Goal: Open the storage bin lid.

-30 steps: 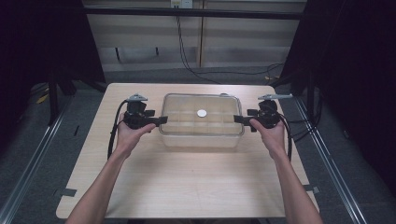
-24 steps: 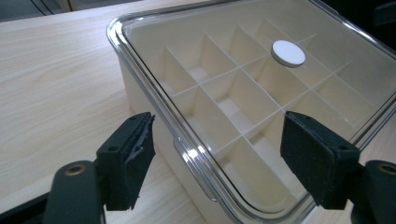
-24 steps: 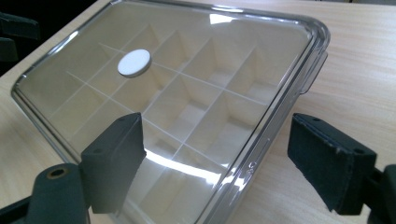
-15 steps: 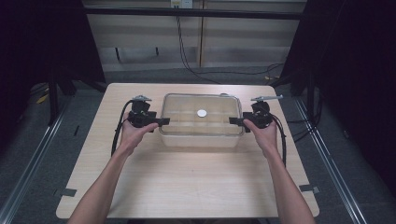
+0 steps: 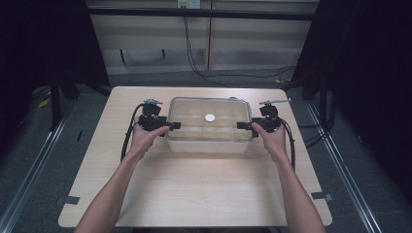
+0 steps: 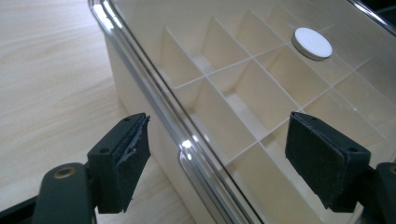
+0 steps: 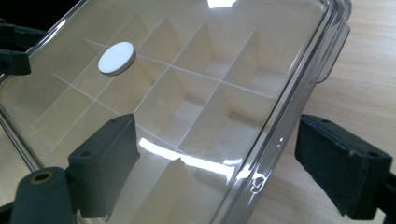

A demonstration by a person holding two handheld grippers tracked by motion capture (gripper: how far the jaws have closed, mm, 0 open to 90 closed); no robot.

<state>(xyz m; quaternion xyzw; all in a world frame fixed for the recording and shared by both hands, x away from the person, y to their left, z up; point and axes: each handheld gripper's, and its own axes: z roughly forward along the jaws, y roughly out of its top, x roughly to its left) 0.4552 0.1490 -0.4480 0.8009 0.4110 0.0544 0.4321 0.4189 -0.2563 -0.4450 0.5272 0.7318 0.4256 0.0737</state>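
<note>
- The table (image 5: pixel 194 194) is a pale wooden top; a person's two forearms come in over its near edge and reach toward the middle.
- The box (image 5: pixel 209 127) is clear plastic with a clear lid and stands on the table, a little past the table's middle toward the far edge, long side facing the person.
- Inside the box, white dividers (image 6: pixel 243 88) cut the space into a grid of small compartments, seen through the lid.
- The left gripper (image 5: pixel 171 125) is held level at the box's left end, at the height of the lid's rim.
- In the left gripper view its fingers (image 6: pixel 122 161) stand wide apart with the rim of the lid running between them; one is out over the table beside the box wall, the other over the lid. Neither pad presses on the box, so the grip is released, and the jaws have just been opening.
- The right gripper (image 5: pixel 243 125) is held level at the box's right end, facing the left one across the box.
- In the right gripper view its fingers (image 7: pixel 105 161) also stand wide apart astride the lid's rim, one over the lid and one outside the box, clear of the plastic; released as well, having just been opening.
- A small white disc (image 5: pixel 210 117) lies on top of the lid, near the middle of the box.
</note>
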